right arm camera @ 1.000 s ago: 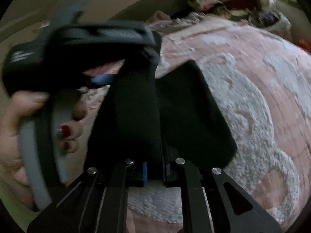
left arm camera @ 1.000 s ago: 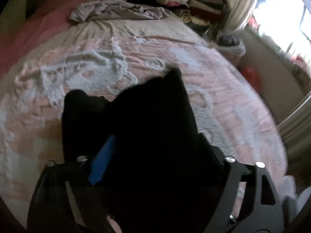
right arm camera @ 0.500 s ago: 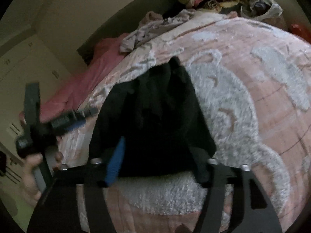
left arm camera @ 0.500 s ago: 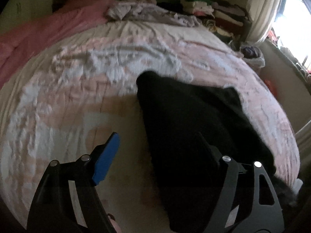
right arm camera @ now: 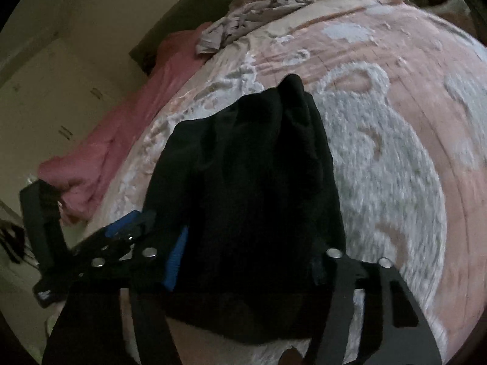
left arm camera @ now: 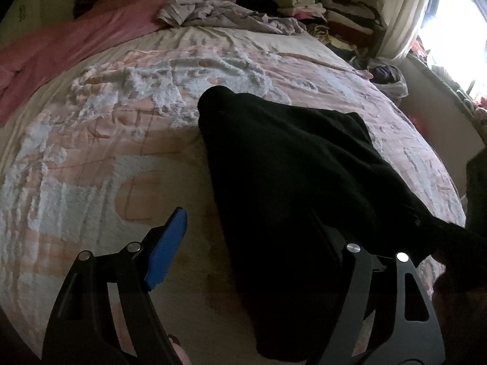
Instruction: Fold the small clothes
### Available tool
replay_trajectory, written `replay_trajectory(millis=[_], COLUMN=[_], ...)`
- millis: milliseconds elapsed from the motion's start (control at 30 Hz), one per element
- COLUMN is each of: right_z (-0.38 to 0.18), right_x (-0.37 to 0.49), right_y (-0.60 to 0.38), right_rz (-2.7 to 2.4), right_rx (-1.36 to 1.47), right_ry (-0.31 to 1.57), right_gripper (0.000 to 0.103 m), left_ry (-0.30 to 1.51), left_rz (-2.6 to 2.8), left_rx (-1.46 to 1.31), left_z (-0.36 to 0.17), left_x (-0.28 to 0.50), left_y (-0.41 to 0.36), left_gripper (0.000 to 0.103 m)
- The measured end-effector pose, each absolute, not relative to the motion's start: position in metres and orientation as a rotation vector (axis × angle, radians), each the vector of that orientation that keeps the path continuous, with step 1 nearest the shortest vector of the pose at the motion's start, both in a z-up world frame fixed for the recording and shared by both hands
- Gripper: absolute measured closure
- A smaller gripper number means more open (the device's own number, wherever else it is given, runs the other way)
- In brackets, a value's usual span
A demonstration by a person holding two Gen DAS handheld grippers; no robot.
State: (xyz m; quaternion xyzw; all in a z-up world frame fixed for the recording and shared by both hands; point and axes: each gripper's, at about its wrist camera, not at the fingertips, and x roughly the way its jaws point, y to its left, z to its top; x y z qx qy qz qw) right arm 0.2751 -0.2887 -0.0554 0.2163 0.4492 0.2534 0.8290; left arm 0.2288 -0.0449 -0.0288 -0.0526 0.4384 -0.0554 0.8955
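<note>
A small black garment (left arm camera: 289, 182) lies folded on the pink and white bedspread (left arm camera: 100, 164). My left gripper (left arm camera: 252, 243) is open at its near left edge; the blue pad of its left finger (left arm camera: 167, 249) stands over bare bedspread and its right finger lies over the cloth. In the right wrist view the same garment (right arm camera: 252, 176) lies in front of my right gripper (right arm camera: 249, 258), which is open with its fingers spread over the near edge. The left gripper also shows in the right wrist view (right arm camera: 115, 237) at the garment's left side.
A crumpled grey garment (left arm camera: 219, 15) and a pink blanket (left arm camera: 70, 45) lie at the far end of the bed. Stacks of folded clothes (left arm camera: 328, 15) stand at the back right by a curtain (left arm camera: 404, 15). The bed's right edge drops off near a wall.
Both grippers were shut on the black garment a second ago and have opened. The garment now lies flat on the bed, and the left gripper has drawn back to its left side.
</note>
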Motion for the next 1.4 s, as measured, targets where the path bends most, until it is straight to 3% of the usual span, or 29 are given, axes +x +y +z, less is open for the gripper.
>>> replay_trajectory(millis=[33, 100, 533, 833, 1067, 1400], right_z=[-0.057, -0.056, -0.02, -0.05, -0.049, -0.046], right_x=[0.275, 0.271, 0.251, 0.263, 0.255, 0.226], right_y=[-0.291, -0.292, -0.277, -0.288, -0.294, -0.312], right_rz=[0.542, 0.551, 0.54, 0.468, 0.462, 0.482], right_rx=[0.472, 0.458, 0.241, 0.25, 0.282, 0.369], right_ry=[0.946, 0.916, 0.75, 0.849, 0.857, 0.89], right_gripper=[0.054, 0.074, 0.081, 0.079, 0.066, 0.056], left_ry=[0.906, 0.9, 0.89, 0.915, 0.917, 0.913], left_rz=[-0.117, -0.122, -0.134, -0.162, -0.16, -0.174], left_rx=[-0.107, -0.104, -0.097, -0.113, -0.115, -0.136], left_z=[-0.029, -0.028, -0.023, -0.028, -0.03, -0.025], left_x=[0.228, 0.227, 0.221, 0.222, 0.22, 0.207], left_y=[-0.046, -0.049, -0.057, -0.058, -0.057, -0.051], left_gripper=[0.034, 0.034, 0.034, 0.034, 0.034, 0.034])
